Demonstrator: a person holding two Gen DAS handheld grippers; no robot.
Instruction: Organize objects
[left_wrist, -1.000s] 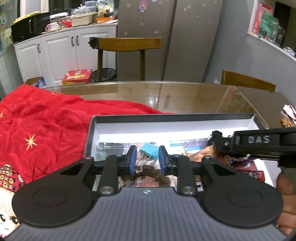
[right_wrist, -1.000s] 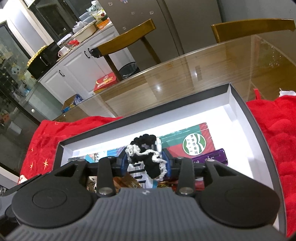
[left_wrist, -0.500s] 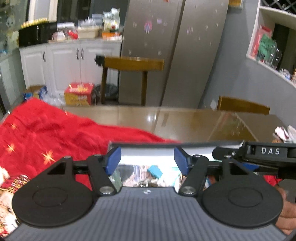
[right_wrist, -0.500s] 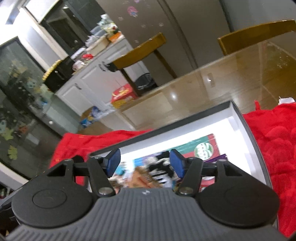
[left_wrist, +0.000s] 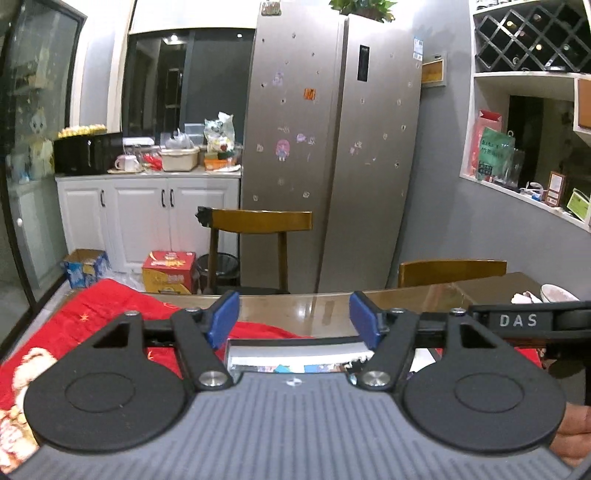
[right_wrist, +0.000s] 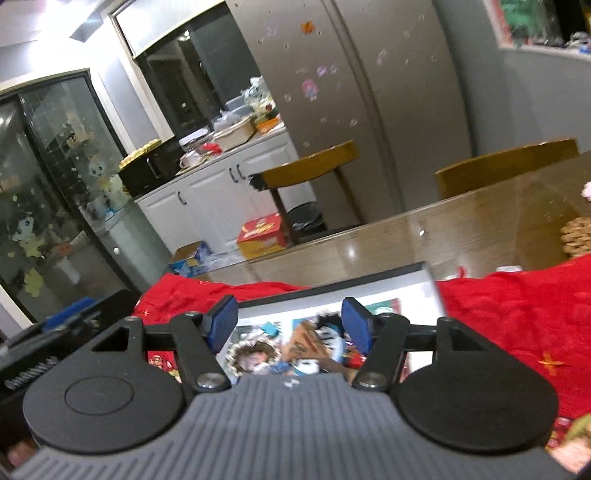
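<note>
Your left tool (left_wrist: 293, 319) has just been spreading its blue pads and now stands wide, with nothing between them. Your right tool (right_wrist: 286, 323) has also just been opening and is likewise spread and empty. Both look out over the desk (left_wrist: 325, 302) toward the fridge (left_wrist: 332, 147) and two chairs at the far side.

The box (right_wrist: 332, 284) sits low in each view, just beyond the pads, on a red cloth (right_wrist: 517, 306) that covers the near desk. Inside it lies a blurred jumble of small items (right_wrist: 295, 343): cards, something dark and curly, a bit of blue.

Risks, as a judgement: the right view is smeared, so a fast reach back could clip the box rim and slide it on the loose cloth. The two tools are close together; your right one shows at the right edge of the left view, so they could knock each other.
</note>
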